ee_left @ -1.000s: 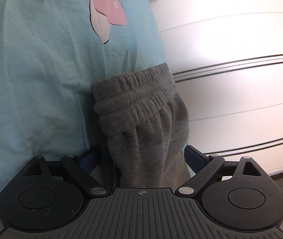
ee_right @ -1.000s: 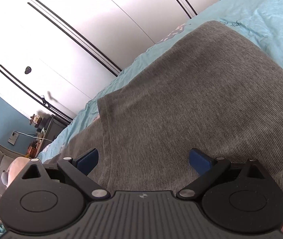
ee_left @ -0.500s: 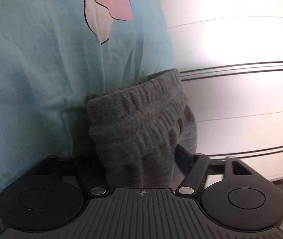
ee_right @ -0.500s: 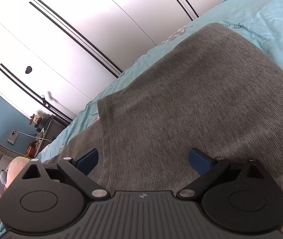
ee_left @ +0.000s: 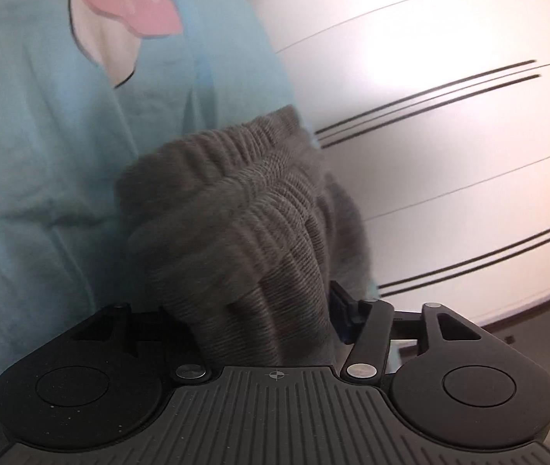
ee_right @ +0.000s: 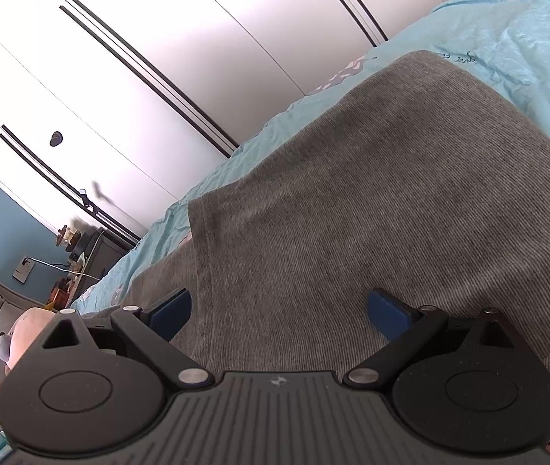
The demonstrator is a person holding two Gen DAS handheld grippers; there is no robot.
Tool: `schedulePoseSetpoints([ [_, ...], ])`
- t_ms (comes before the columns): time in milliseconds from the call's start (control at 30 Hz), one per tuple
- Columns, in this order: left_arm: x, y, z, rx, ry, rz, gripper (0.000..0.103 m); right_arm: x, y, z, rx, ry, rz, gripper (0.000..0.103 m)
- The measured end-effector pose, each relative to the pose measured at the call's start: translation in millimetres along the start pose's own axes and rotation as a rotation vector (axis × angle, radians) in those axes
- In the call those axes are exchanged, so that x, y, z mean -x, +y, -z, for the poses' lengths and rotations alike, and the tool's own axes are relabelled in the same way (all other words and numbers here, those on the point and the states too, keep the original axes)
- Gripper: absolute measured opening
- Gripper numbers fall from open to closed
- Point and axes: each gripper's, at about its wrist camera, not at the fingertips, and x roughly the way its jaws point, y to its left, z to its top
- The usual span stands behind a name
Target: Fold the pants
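Observation:
Grey ribbed pants (ee_right: 371, 193) lie spread flat on a light blue bedsheet (ee_right: 507, 38). In the left wrist view the pants' elastic waistband (ee_left: 236, 209) is bunched up between my left gripper's fingers. My left gripper (ee_left: 259, 317) is shut on this waistband, and its left finger is hidden by the cloth. My right gripper (ee_right: 278, 310) is open, its blue pads (ee_right: 387, 314) resting just above the flat grey cloth near a hem edge.
White wardrobe doors (ee_right: 158, 58) with black lines run along the bed's far side and also show in the left wrist view (ee_left: 449, 116). A pink print (ee_left: 127, 4) is on the sheet. A grey sofa with a plush toy (ee_right: 15, 329) is at the lower left.
My left gripper has closed on the waistband and bunched it up, lifting it slightly. My right gripper has stayed open over the cloth, hardly moving.

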Motion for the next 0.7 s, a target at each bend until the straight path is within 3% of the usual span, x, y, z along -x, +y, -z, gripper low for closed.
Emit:
schedulePoseSetpoints([
  [67, -7.6, 2.4, 2.9, 0.023, -0.002, -0.002, 0.056, 0.1, 0.1, 0.1, 0.0, 0.0, 0.0, 0.098],
  [133, -7.7, -1.0, 0.8, 0.029, -0.002, -0.011, 0.042, -0.1, 0.2, 0.0, 0.002, 0.0, 0.002, 0.098],
  [167, -5.5, 0.2, 0.9, 0.02, -0.003, -0.016, 0.029, -0.2, 0.5, 0.1, 0.003, 0.0, 0.004, 0.098],
  [200, -2.3, -3.2, 1.6, 0.004, -0.008, -0.02, 0.024, 0.0, 1.1, 0.6, 0.008, 0.0, 0.006, 0.098],
  [367, 19.8, -58.4, 12.9, -0.174, -0.059, -0.084, 0.02, 1.4, 6.1, -1.7, 0.018, 0.012, 0.025, 0.098],
  [500, 24.4, -119.7, 24.9, -0.314, -0.099, -0.038, 0.02, 13.8, 10.4, -8.0, -0.031, 0.026, 0.052, 0.098],
  [600, 17.7, -184.4, 57.5, -0.463, -0.116, 0.004, 0.02, 37.7, 11.9, -13.2, -0.069, -0.017, 0.053, 0.098],
  [700, 17.2, -239.0, 101.8, -0.589, -0.078, 0.074, 0.02, 69.6, 17.0, -20.6, -0.051, -0.1, 0.019, 0.098],
])
